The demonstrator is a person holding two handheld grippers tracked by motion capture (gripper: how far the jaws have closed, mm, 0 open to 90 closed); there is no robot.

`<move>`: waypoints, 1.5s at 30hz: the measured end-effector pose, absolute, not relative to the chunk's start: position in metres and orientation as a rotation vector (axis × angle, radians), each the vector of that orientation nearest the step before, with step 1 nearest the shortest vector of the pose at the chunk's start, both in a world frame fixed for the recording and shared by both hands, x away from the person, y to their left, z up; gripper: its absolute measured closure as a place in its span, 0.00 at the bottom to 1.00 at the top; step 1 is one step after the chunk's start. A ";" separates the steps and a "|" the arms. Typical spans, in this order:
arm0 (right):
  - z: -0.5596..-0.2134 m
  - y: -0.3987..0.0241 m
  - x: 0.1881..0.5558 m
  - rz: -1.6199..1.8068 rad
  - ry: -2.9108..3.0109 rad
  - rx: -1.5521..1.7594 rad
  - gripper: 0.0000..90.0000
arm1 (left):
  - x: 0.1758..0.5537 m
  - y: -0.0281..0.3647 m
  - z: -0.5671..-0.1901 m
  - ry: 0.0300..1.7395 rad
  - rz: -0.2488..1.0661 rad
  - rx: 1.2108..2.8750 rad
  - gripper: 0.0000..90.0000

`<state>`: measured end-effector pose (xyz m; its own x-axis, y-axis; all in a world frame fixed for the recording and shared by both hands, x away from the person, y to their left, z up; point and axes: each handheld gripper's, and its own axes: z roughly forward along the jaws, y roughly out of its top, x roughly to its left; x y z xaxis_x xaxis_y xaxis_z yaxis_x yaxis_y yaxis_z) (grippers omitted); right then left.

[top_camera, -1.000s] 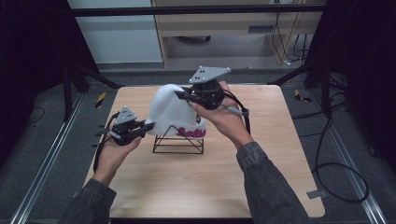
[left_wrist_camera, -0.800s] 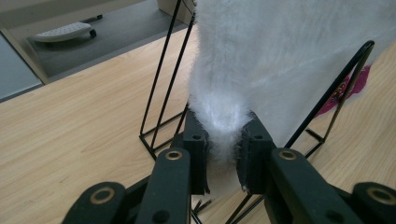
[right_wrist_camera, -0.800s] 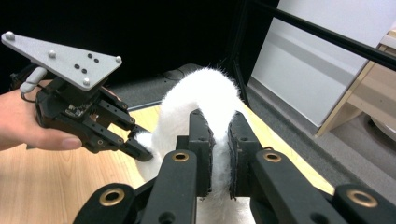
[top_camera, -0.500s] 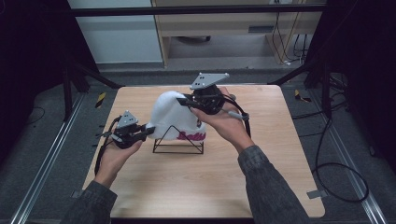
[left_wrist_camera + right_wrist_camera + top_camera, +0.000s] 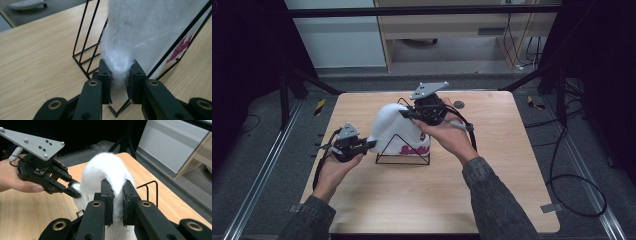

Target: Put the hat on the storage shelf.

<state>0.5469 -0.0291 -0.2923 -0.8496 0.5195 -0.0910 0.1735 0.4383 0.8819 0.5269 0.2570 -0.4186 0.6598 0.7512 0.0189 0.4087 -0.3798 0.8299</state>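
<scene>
White fuzzy beanie (image 5: 394, 127) sitting draped over black wire stand (image 5: 403, 159) near table (image 5: 512, 190) centre. Left gripper (image 5: 371, 144) pinching beanie's lower left edge; right gripper (image 5: 404, 114) clamping its upper right side. Both hands gripping tool bodies.

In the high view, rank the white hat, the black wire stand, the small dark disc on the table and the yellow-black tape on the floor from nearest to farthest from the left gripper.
1. White hat: pinched at its edge by the left gripper.
2. Black wire stand: just beside, under the hat.
3. Small dark disc: far side of the table, past the hat.
4. Yellow-black tape: on the floor, off the table's far corner.
</scene>
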 end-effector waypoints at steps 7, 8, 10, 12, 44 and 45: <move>-0.298 -0.023 0.549 1.349 2.377 0.604 0.92 | 0.529 0.258 -0.427 0.915 0.483 2.035 0.84; -0.300 -0.022 0.549 1.339 2.388 0.612 0.92 | 0.530 0.258 -0.429 0.916 0.478 2.038 0.84; -0.301 -0.021 0.550 1.313 2.394 0.624 0.92 | 0.530 0.256 -0.431 0.916 0.477 2.047 0.84; -0.304 -0.022 0.550 1.297 2.413 0.628 0.92 | 0.530 0.255 -0.433 0.913 0.477 2.057 0.84; -0.321 -0.009 0.548 1.243 2.480 0.632 0.91 | 0.530 0.265 -0.455 0.937 0.428 2.081 0.81; -0.321 -0.008 0.548 1.240 2.482 0.629 0.90 | 0.530 0.266 -0.455 0.943 0.426 2.080 0.81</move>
<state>0.5480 -0.0084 -0.3211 -0.8608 0.5046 -0.0663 0.2501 0.5328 0.8084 0.5305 0.2664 -0.4548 0.6660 0.7456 -0.0198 0.4778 -0.4061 0.7790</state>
